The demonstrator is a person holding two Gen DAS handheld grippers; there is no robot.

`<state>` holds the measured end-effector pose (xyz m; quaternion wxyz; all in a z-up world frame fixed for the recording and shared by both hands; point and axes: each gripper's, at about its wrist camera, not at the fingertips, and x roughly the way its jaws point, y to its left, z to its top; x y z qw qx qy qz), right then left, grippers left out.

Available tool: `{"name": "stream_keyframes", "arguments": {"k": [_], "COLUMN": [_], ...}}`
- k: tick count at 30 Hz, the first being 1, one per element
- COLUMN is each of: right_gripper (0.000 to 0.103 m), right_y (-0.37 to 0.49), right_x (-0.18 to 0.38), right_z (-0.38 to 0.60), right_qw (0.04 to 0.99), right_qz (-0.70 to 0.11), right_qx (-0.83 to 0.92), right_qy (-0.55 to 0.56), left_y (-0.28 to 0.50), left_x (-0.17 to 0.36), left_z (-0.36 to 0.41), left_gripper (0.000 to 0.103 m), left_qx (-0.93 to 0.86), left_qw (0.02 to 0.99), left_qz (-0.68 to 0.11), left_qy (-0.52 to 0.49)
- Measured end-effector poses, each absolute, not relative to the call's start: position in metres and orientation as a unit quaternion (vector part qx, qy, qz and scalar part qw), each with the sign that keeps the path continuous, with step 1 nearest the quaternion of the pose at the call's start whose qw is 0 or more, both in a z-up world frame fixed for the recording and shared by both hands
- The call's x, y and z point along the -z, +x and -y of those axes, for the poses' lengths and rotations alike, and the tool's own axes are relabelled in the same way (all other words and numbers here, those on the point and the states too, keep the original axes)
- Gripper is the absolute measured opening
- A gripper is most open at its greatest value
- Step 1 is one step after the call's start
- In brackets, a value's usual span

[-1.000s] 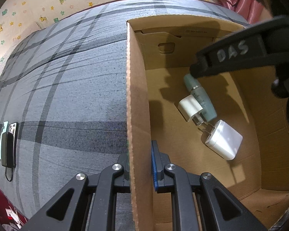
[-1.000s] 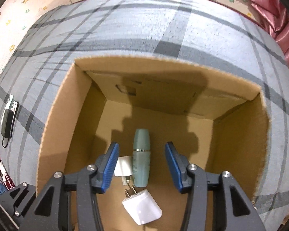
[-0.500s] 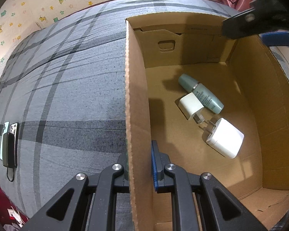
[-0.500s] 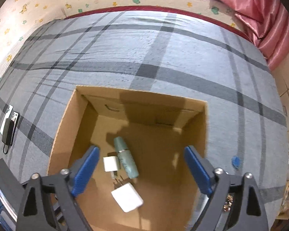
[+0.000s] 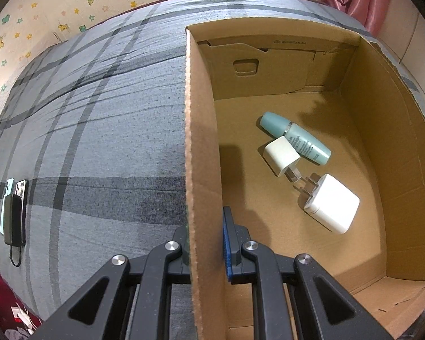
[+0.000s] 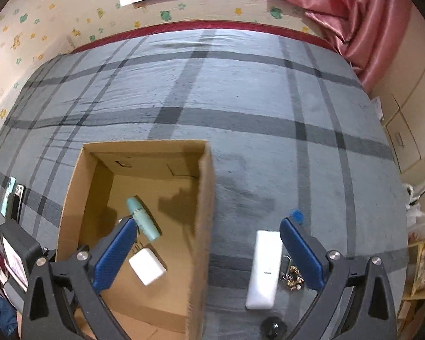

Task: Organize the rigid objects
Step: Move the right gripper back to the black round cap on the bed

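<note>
Clamping the box wall [image 5: 202, 147], left gripper [image 5: 205, 243] holds; right gripper [image 6: 206, 252] gapes wide.

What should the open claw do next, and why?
Probably drop the right gripper toward the white remote and close on it. Its jaws are wide open, the remote lies on the blanket outside the box, and the left gripper is clamped on the box wall.

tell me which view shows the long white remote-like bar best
The right wrist view: the white bar lies in full on the grey bedspread, outside the cardboard box, between the open right tool's fingers. The left wrist view does not show it at all.
</note>
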<state>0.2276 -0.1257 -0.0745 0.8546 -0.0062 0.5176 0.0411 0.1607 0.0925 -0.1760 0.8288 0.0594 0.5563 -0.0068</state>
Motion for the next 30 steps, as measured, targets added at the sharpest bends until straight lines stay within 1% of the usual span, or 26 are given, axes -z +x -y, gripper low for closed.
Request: {"name": "stream_keyframes", "arguments": {"k": [8, 19, 30], "right_gripper": [0.103, 0.103, 0.103], "right_y": [0.213, 0.182, 0.146], "right_x": [0.071, 0.077, 0.110], "right_z": [0.167, 0.194, 0.216], "right_qw": [0.857, 0.857, 0.847], "right_qz": [-0.515, -0.515, -0.532], "right_qx": [-0.017, -0.001, 0.011], "right_qy": [0.013, 0.016, 0.025], "left_y": [0.161, 0.160, 0.160], "left_x": [0.176, 0.176, 0.175], "left_z": [-0.092, -0.092, -0.092], "left_gripper": [0.014, 0.014, 0.014], "left_qx": [0.006, 0.004, 0.004], "left_qw": [0.829, 0.829, 0.830], "left_qz": [-0.556, -0.555, -0.555], "left_qy": [0.062, 0.063, 0.064]}}
